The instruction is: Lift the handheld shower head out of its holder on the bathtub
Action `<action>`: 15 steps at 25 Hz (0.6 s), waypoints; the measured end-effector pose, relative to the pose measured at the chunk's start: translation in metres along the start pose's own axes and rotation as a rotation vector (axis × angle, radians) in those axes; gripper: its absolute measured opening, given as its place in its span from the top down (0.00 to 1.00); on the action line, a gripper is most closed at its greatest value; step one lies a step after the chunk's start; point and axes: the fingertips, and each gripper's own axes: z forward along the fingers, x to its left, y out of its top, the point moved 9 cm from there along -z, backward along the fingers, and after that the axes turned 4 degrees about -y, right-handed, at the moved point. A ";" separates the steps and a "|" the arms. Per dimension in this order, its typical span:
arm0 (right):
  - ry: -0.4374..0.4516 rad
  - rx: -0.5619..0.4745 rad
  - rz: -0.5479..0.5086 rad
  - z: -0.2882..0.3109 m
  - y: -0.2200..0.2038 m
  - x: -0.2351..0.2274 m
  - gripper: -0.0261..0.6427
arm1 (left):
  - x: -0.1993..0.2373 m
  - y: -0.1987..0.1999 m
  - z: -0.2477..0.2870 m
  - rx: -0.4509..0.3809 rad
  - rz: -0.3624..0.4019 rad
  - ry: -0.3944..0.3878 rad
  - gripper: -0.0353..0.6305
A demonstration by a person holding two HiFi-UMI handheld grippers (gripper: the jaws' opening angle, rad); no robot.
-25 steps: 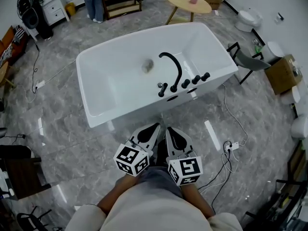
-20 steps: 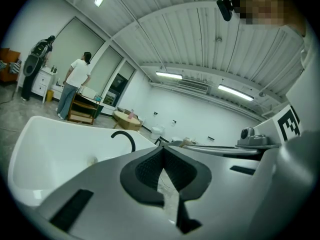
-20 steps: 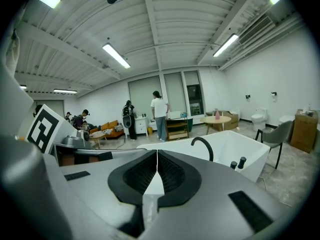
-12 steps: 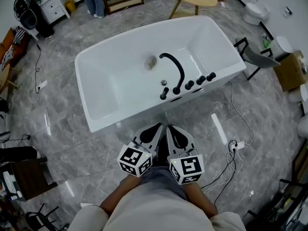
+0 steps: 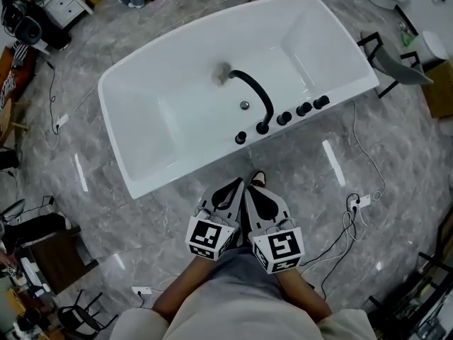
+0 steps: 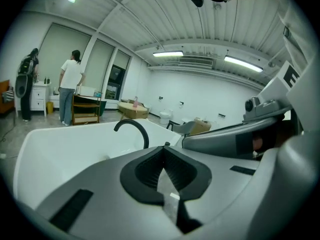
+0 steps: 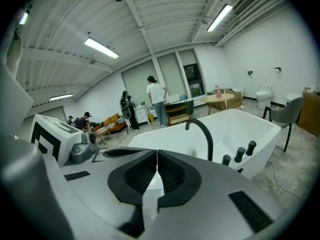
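Note:
A white bathtub (image 5: pixel 141 168) stands on the grey marble floor, with a black arched spout (image 5: pixel 256 94) on its near rim. Beside the spout runs a row of black fittings (image 5: pixel 284 118); a short black piece (image 5: pixel 241 137) stands at the row's left end. I cannot tell which one is the shower head. My left gripper (image 5: pixel 238 184) and right gripper (image 5: pixel 251 188) are side by side in front of the tub, short of its rim, both shut and empty. The spout (image 6: pixel 133 129) shows past the left gripper (image 6: pixel 162 150). Spout (image 7: pixel 202 130) and knobs (image 7: pixel 245 151) show past the right gripper (image 7: pixel 157 155).
A white power strip with cables (image 5: pixel 357 202) lies on the floor to the right. A grey chair (image 5: pixel 391 61) stands by the tub's right end. A person (image 6: pixel 70 86) stands at a cabinet beyond the tub. Dark furniture and cords (image 5: pixel 42 225) line the left side.
The tub has come nearer and fills more of the head view. Both grippers have moved forward toward it together, still shut and side by side.

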 end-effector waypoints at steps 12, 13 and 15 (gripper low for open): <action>-0.010 0.048 -0.020 0.074 -0.023 -0.058 0.93 | 0.047 -0.044 0.069 0.035 -0.064 0.056 0.94; -0.016 0.048 -0.020 0.077 -0.024 -0.061 0.93 | 0.050 -0.047 0.073 0.035 -0.056 0.053 0.94; -0.026 0.050 -0.015 0.083 -0.030 -0.067 0.93 | 0.055 -0.057 0.080 0.039 -0.056 0.052 0.94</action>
